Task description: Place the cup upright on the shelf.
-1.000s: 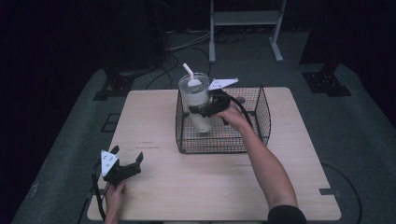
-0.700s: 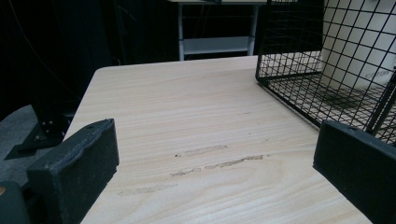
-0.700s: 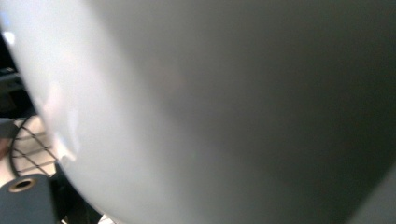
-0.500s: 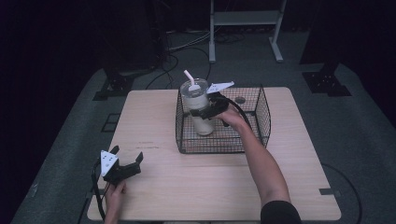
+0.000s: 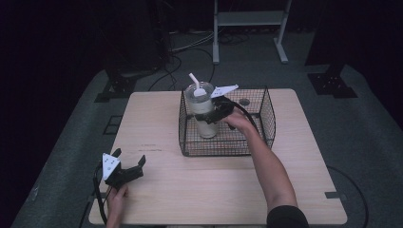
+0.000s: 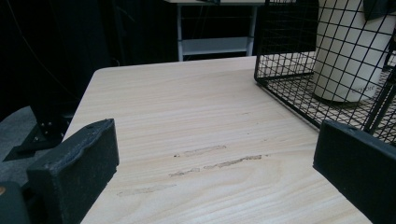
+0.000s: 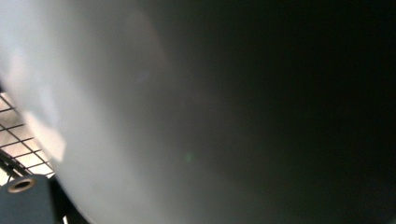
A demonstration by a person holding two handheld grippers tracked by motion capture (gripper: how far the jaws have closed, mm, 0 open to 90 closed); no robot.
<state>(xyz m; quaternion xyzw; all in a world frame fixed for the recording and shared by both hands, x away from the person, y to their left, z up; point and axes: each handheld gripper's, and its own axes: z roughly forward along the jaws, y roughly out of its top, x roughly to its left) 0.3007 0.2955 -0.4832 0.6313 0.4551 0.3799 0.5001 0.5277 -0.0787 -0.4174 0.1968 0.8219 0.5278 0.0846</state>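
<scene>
A tall white cup (image 5: 205, 118) with a clear lid and a white straw (image 5: 193, 80) stands on the floor of a black wire basket (image 5: 266, 118) at the middle back of the wooden table (image 5: 190, 190). My right gripper (image 5: 214, 113) reaches over the basket's rim from the right and is shut on the cup's upper body. In the right gripper view the cup wall (image 7: 140, 116) is pressed close to the lens. My left gripper (image 5: 129, 156) rests on the table's front left corner, open and holding nothing. Ahead of it in the left gripper view (image 6: 215, 172) are the basket (image 6: 285, 56) and the cup (image 6: 348, 51).
A white metal stand (image 5: 249, 19) and cables (image 5: 185, 47) lie on the dark floor behind the table. Black stand feet sit at the back left (image 5: 119, 88) and back right (image 5: 332, 78). Bare tabletop stretches between the left gripper and the basket.
The right gripper has lowered the cup down into the basket, from above the rim to the basket floor. The left gripper has stayed put.
</scene>
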